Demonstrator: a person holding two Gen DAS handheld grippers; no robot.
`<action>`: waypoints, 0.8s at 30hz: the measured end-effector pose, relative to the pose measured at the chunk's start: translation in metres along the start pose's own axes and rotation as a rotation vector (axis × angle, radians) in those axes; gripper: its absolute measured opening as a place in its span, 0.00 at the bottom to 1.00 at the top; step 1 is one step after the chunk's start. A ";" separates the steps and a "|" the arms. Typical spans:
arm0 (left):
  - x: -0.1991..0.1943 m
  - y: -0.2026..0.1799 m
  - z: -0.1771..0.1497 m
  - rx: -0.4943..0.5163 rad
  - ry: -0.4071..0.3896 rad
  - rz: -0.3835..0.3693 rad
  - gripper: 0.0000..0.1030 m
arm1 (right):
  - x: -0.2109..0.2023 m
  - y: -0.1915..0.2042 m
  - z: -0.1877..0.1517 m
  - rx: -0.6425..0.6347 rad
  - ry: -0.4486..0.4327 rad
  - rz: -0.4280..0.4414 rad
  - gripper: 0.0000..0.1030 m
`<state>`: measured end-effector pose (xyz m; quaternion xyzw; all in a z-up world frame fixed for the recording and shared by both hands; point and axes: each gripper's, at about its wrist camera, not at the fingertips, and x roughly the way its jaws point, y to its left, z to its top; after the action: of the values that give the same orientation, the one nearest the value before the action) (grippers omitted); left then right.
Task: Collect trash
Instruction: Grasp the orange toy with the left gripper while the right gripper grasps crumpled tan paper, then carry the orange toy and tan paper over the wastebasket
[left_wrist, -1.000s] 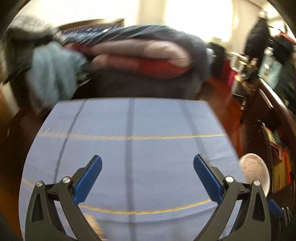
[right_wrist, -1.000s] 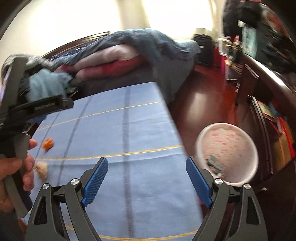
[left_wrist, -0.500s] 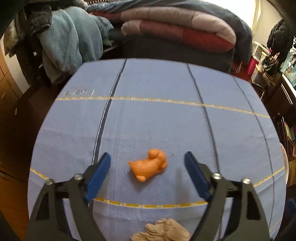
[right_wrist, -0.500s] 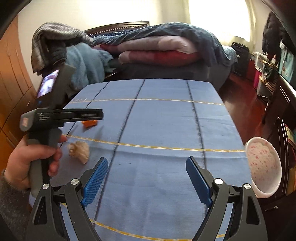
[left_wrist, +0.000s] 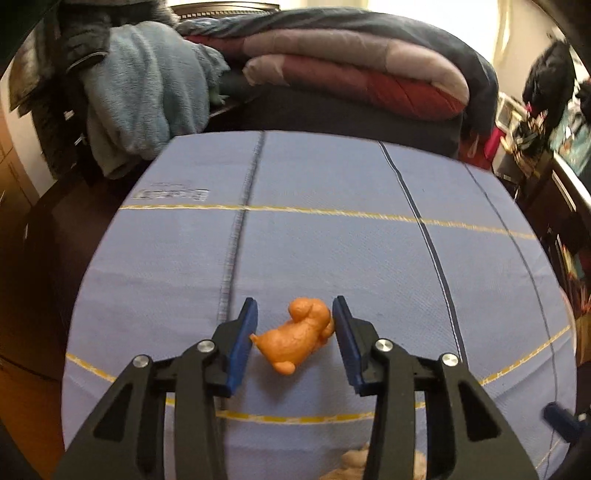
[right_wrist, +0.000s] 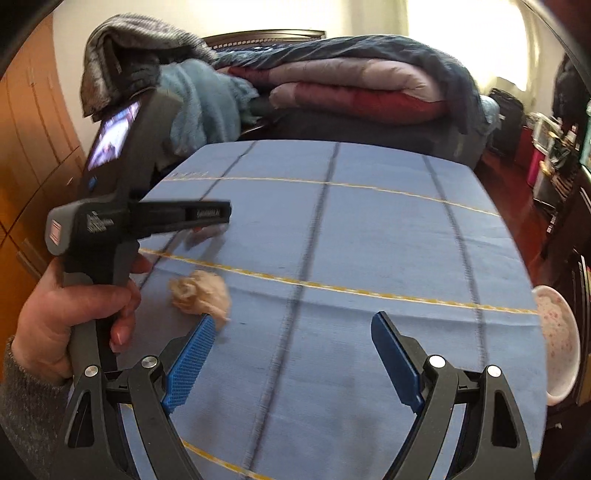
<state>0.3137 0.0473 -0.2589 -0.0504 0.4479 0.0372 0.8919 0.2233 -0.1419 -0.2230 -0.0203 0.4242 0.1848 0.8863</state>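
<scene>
An orange crumpled lump (left_wrist: 295, 338) lies on the blue tablecloth (left_wrist: 332, 251). My left gripper (left_wrist: 294, 306) points down at it with the lump between its blue pads. The jaws are closing, and both pads touch its ends. A beige crumpled wad (right_wrist: 201, 295) lies nearer, just beyond the left fingertip of my right gripper (right_wrist: 293, 319), which stands open with nothing between its fingers. In the right wrist view a person's hand (right_wrist: 66, 317) holds the left tool's handle at the left. The wad (left_wrist: 354, 461) also peeks out at the bottom of the left wrist view.
A white bowl with pink speckles (right_wrist: 557, 343) sits off the table's right edge. Behind the table, folded quilts (left_wrist: 351, 74) are piled on a bed, with a light blue fleece (left_wrist: 147, 92) at its left. Wooden cabinets (right_wrist: 29, 129) stand at the far left.
The left gripper came down over the orange lump and its jaws narrowed from wide apart to touching it. The right gripper swung left toward the beige wad, so the bowl slid to the frame's right edge.
</scene>
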 end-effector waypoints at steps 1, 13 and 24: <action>-0.005 0.007 0.001 -0.010 -0.010 0.008 0.41 | 0.005 0.007 0.001 -0.011 0.004 0.010 0.83; -0.028 0.070 0.004 -0.094 -0.052 0.052 0.42 | 0.050 0.066 0.010 -0.107 0.062 0.069 0.71; -0.041 0.072 0.004 -0.102 -0.072 0.036 0.42 | 0.050 0.066 0.010 -0.122 0.074 0.061 0.26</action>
<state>0.2846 0.1187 -0.2273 -0.0864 0.4138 0.0778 0.9029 0.2361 -0.0628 -0.2463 -0.0682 0.4450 0.2361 0.8611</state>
